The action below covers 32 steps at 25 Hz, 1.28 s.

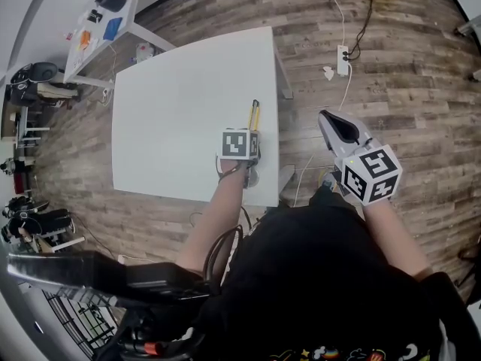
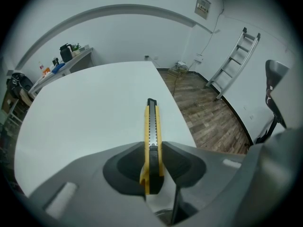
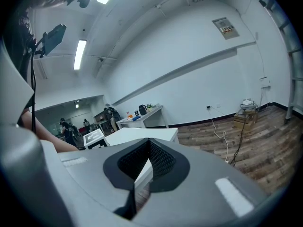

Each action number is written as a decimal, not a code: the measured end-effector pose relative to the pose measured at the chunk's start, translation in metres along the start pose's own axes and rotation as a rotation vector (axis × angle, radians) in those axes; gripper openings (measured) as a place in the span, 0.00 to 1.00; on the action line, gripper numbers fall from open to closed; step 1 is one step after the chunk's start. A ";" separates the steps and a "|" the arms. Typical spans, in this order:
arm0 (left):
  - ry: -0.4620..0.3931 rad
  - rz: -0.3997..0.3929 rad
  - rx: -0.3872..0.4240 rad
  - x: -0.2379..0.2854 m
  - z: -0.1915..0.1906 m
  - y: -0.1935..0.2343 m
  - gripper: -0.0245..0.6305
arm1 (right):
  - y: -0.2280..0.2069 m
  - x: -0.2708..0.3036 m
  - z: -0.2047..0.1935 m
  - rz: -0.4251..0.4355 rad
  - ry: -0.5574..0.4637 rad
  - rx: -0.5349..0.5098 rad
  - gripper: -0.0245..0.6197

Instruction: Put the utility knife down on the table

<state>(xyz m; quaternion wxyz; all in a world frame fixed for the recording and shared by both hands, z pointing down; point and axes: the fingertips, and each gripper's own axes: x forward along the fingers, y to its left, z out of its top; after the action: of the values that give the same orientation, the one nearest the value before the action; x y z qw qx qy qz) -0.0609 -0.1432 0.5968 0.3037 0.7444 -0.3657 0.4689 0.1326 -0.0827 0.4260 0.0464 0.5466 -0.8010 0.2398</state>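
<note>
Left gripper [image 1: 253, 130] clamps knife [image 2: 151, 126] over table [image 1: 180, 111].
Right gripper [image 1: 325, 117] closed, empty, at 3 o'clock; only left gripper view shows ladder [image 2: 236, 60].

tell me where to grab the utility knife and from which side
Grip the utility knife by the rear of its yellow body, across the flat sides, coming from the tail end so the blade end points away. It is long and slim, and the left gripper holds it this way.

Bright, even light everywhere! Ceiling strip lights [image 3: 79, 54] blaze in the right gripper view, the white bench [image 1: 180, 119] glows almost shadowless, fisheye curl bends every edge, corners fall black, nearest foreground slightly soft.
</note>
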 end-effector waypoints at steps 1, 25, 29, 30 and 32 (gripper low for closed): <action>-0.001 0.000 0.003 0.000 0.000 0.000 0.22 | 0.000 0.000 -0.001 0.000 0.001 0.001 0.08; -0.882 0.020 0.055 -0.253 0.044 0.028 0.04 | 0.102 0.062 0.013 0.108 0.062 -0.188 0.07; -0.896 -0.016 0.039 -0.258 0.033 0.037 0.04 | 0.129 0.072 0.019 0.127 0.046 -0.220 0.07; -0.898 -0.021 0.039 -0.258 0.031 0.038 0.04 | 0.131 0.074 0.018 0.125 0.050 -0.224 0.07; -0.901 -0.026 0.039 -0.261 0.030 0.041 0.04 | 0.133 0.074 0.017 0.118 0.054 -0.221 0.07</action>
<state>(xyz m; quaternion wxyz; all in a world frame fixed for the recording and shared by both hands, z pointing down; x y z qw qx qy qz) -0.1572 -0.1216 0.3503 0.1059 0.8845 -0.4430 0.1007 -0.0132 -0.1151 0.3918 0.1138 0.4836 -0.8517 0.1669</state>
